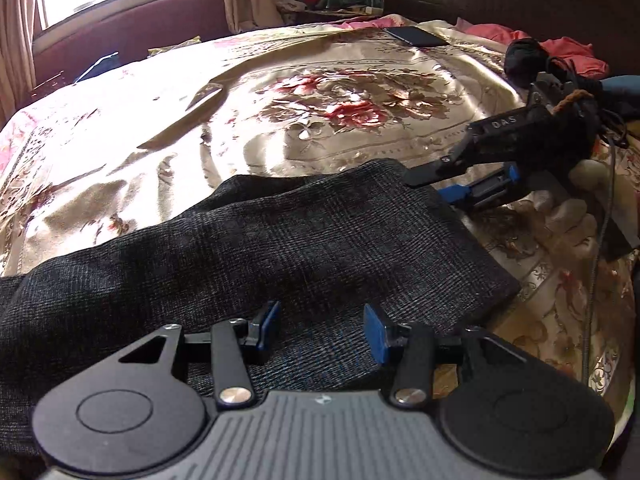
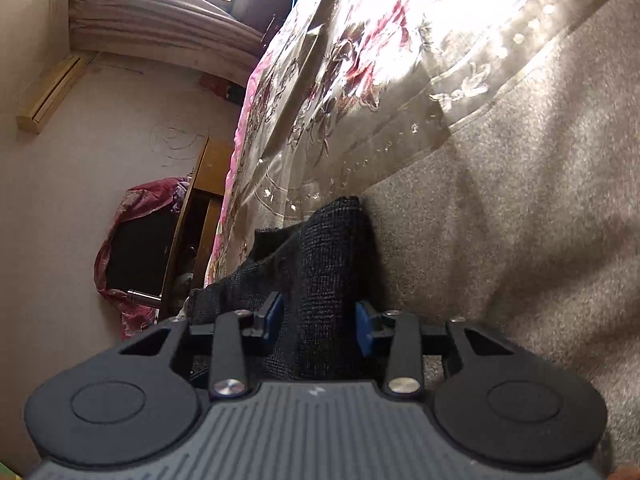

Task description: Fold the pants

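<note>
From the left wrist, the dark pants (image 1: 256,248) lie flat on the floral bed (image 1: 320,92); the left tool (image 1: 320,330) hovers half-open and empty above them, while the right tool (image 1: 434,186) straddles their far corner. The right wrist alone shows cloth between the right tool's pads (image 2: 363,326), not visibly pinched. A fold looks about to start: both tools need closing on the edge first.

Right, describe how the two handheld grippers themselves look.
Both match: the left gripper and right gripper have black linkage arms, silver pivot screws, blue pads, round black discs and a ribbed grey body. Seen side-on, the right gripper bears white lettering and trailing black cables.
</note>
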{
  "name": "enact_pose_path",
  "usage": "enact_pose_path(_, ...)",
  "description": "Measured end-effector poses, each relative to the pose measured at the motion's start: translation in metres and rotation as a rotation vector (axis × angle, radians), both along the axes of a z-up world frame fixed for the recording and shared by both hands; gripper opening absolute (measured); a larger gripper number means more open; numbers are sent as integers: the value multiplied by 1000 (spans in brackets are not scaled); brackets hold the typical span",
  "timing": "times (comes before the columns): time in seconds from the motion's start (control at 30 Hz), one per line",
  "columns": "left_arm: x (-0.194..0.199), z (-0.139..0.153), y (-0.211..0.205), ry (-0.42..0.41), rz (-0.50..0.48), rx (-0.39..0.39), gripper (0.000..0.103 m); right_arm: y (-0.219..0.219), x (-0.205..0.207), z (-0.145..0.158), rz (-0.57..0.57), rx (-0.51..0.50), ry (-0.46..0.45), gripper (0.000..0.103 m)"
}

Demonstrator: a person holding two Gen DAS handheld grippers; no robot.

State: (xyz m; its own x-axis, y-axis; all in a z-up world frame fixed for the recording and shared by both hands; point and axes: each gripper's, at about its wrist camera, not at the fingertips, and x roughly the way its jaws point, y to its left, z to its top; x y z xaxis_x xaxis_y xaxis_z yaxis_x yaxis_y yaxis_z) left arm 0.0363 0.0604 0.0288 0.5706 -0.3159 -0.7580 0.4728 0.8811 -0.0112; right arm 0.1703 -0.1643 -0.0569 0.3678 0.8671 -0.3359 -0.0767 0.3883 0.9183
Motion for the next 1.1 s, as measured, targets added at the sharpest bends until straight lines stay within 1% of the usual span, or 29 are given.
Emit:
enact_pose_path(0.07, -2, -2, -16, -5, -60, 4, 58, 13, 4, 2, 42, 44, -38, 49)
enact_pose_path(0.1, -3, -4, -23, -9, -87, 16, 58, 15, 4, 0, 50, 56, -58, 49)
enact_pose_path(0.13, -3, -8, -30, -10, -109, 38, 59, 15, 4, -4, 43, 47, -60, 43)
enact_pose_path(0.17, -2, -11, -34, -9, -121, 54, 59, 15, 4, -10, 32, 33, -48, 32)
enact_pose_path(0.2, -2, -14, -36, -8, -132, 64, 59, 13, 5, -13, 21, 20, -29, 26)
enact_pose_path(0.23, -1, -16, -36, -4, -137, 64, 59, 13, 4, -14, 12, 29, -19, 22)
enact_pose_path(0.3, 3, -18, -34, 8, -128, 51, 59, 22, 3, -14, 3, 54, 1, 21)
enact_pose_path(0.33, 6, -18, -32, 14, -118, 46, 59, 30, 3, -15, -6, 45, 22, 13)
enact_pose_path(0.37, 7, -18, -32, 20, -114, 45, 59, 35, 4, -17, -17, 24, 42, 9)
enact_pose_path(0.4, 8, -19, -32, 26, -112, 47, 59, 35, 4, -18, -42, 23, 57, 9)
enact_pose_path(0.47, 9, -21, -33, 34, -111, 44, 58, 27, 1, -21, -95, 84, 89, 8)
enact_pose_path(0.5, 9, -22, -37, 52, -114, 29, 58, 21, -3, -21, -116, 103, 99, 8)
enact_pose_path(0.53, 10, -23, -40, 66, -120, 16, 58, 18, -6, -19, -122, 95, 96, 7)
enact_pose_path(0.6, 11, -26, -56, 88, -156, 1, 57, 10, -12, -12, -123, 56, 73, 7)
enact_pose_path(0.67, 9, -26, -74, 93, -199, -8, 57, -2, -14, -10, -131, 49, 85, 7)
enact_pose_path(0.73, 7, -24, -96, 100, -246, -44, 57, -21, -17, -4, -150, 13, 81, 7)
enact_pose_path(0.83, 7, -24, -127, 116, -303, -130, 57, -56, -22, 12, -188, -83, 59, 7)
enact_pose_path(0.9, 7, -25, -150, 114, -342, -168, 57, -82, -22, 23, -215, -174, 58, 7)
enact_pose_path(0.93, 7, -23, -157, 107, -353, -177, 57, -92, -22, 26, -226, -204, 61, 7)
enact_pose_path(1.0, 5, -14, -163, 63, -363, -188, 57, -109, -27, 36, -236, -274, 58, 7)
enact_pose_path(1.1, 6, 0, -145, -5, -315, -181, 57, -115, -37, 44, -253, -306, 50, 8)
